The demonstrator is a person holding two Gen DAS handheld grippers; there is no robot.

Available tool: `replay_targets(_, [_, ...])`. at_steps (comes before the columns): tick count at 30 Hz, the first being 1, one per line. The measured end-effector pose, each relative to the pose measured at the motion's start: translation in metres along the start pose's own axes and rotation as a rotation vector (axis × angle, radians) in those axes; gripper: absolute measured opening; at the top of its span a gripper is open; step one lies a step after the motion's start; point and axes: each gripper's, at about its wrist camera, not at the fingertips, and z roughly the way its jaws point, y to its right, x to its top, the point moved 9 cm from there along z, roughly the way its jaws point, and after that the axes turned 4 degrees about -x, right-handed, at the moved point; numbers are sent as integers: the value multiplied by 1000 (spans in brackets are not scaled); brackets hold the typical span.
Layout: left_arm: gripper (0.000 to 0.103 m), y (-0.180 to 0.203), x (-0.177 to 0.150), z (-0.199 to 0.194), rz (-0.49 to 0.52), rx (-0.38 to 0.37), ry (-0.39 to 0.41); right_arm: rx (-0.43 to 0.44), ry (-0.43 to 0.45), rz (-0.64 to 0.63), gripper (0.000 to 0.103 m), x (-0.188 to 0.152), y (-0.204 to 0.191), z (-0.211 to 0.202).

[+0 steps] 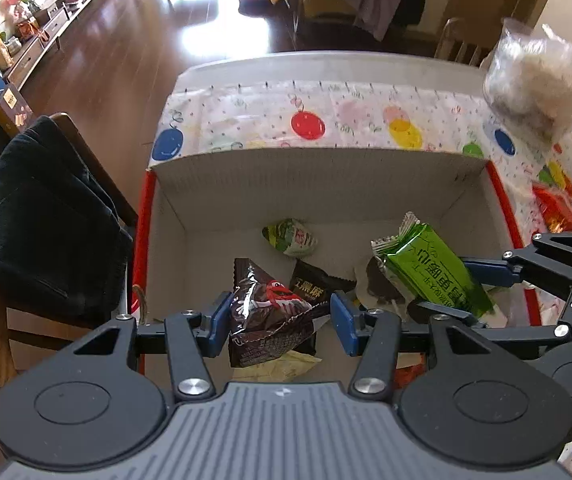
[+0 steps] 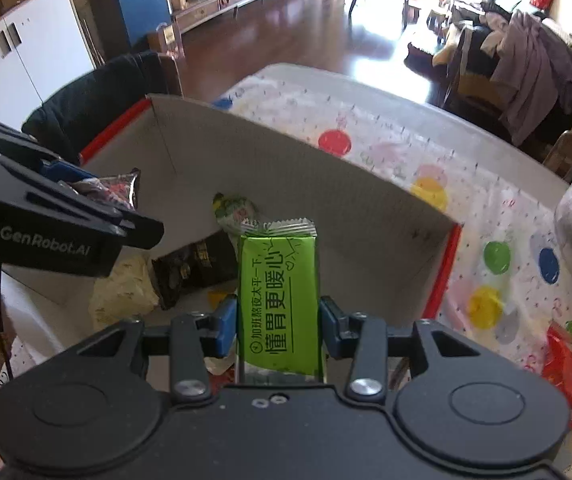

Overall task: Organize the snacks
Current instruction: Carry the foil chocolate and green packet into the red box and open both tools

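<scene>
An open box (image 1: 173,208) stands on the surface (image 1: 326,76), near its left edge, with a chair (image 1: 37,216) just beside the box on the left. Both tongs hang over the box: the left tongs (image 1: 281,322) hold a chocolate packet (image 1: 265,312), and to their right the right tongs (image 2: 279,328) hold a long snack bar (image 2: 279,292). Below them in the box lie a small wrapped sweet (image 1: 290,237) toward the far wall and a dark sachet (image 1: 310,284) nearer. A clear bag (image 1: 534,80) rests on the surface beyond the box, to the right.
</scene>
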Motion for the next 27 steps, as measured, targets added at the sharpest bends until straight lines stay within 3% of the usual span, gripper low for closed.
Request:
replay_targets(13, [52,7,0,31,22,14,-161,5,-66,-35,41,-7,-9,18])
replay_targets(27, [57,16,-3,17,33,-13,-106,45,-20,10,50,-5,-6,-5])
